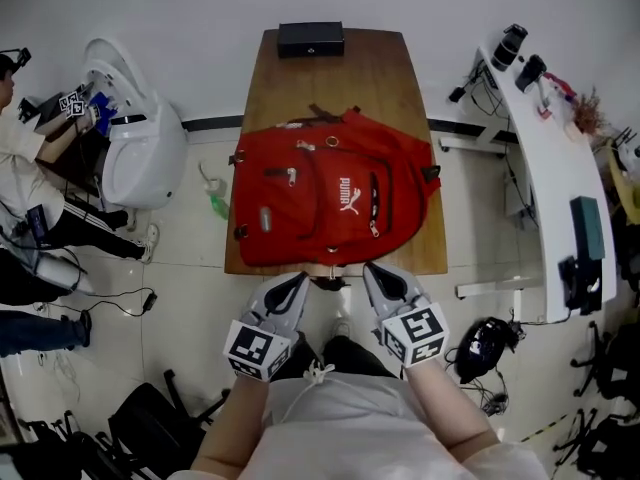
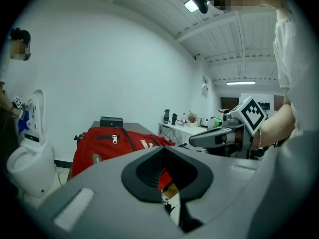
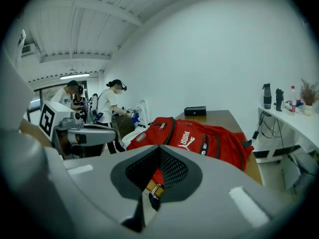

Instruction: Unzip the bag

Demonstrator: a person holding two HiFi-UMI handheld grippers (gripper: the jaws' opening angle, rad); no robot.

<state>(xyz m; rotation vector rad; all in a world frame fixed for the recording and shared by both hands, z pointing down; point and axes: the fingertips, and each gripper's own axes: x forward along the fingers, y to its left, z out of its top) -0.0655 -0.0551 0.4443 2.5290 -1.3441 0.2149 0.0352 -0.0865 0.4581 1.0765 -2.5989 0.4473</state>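
1. Count: one red bag (image 1: 330,203), one table (image 1: 345,73), one black box (image 1: 311,38), two grippers.
2. The bag lies flat on the table's near half, front up, and reaches almost to the near edge. The box sits at the far edge, well apart from the bag.
3. Containers: the bag's zips look closed and several pulls show on its front. I cannot tell what is inside it. The box is closed too.
4. Left gripper (image 1: 293,286): jaws together, nothing between them. It hangs just off the table's near edge, close to the bag but not touching it.
5. Right gripper (image 1: 380,276): jaws together, empty. It hangs beside the left one, also clear of the bag.
6. Both tips point at the bag's near edge.
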